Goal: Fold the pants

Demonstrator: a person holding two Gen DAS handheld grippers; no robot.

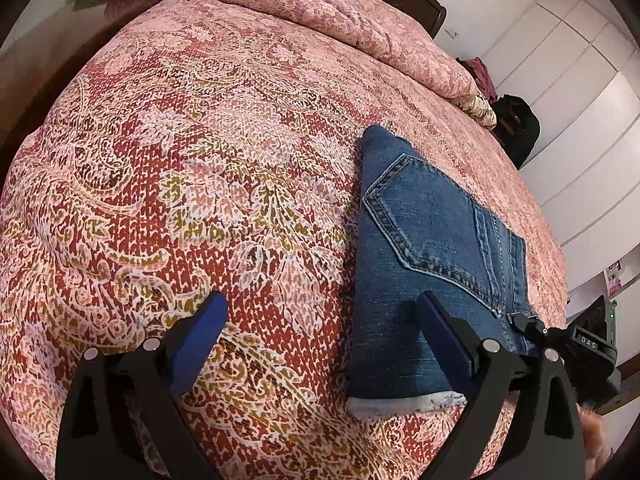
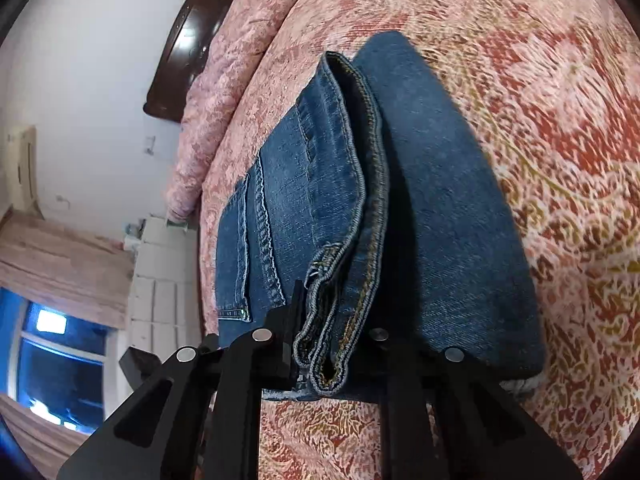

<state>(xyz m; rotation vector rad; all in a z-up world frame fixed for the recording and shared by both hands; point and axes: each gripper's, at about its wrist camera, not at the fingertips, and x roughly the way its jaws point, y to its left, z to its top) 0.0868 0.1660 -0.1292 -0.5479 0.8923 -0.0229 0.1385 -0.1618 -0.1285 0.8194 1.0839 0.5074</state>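
Note:
Folded blue jeans (image 1: pixel 432 248) lie on the patterned red bedspread (image 1: pixel 200 200), back pocket up, frayed white hem nearest me. My left gripper (image 1: pixel 324 320) is open just above the bed, its right finger (image 1: pixel 444 332) over the jeans' near edge, its left finger over bare bedspread. In the right wrist view the jeans (image 2: pixel 440 200) fill the centre, waistband layers stacked. My right gripper (image 2: pixel 336 344) is closed on the waistband edge; its fingertips are hidden in the denim. The right gripper also shows in the left wrist view (image 1: pixel 560 340), at the jeans' right edge.
A pink quilt (image 1: pixel 320 12) is bunched along the far side of the bed against a dark wooden headboard (image 2: pixel 188 40). White wardrobe doors (image 1: pixel 580 120) stand to the right. A window with curtains (image 2: pixel 60 320) shows past the bed's edge.

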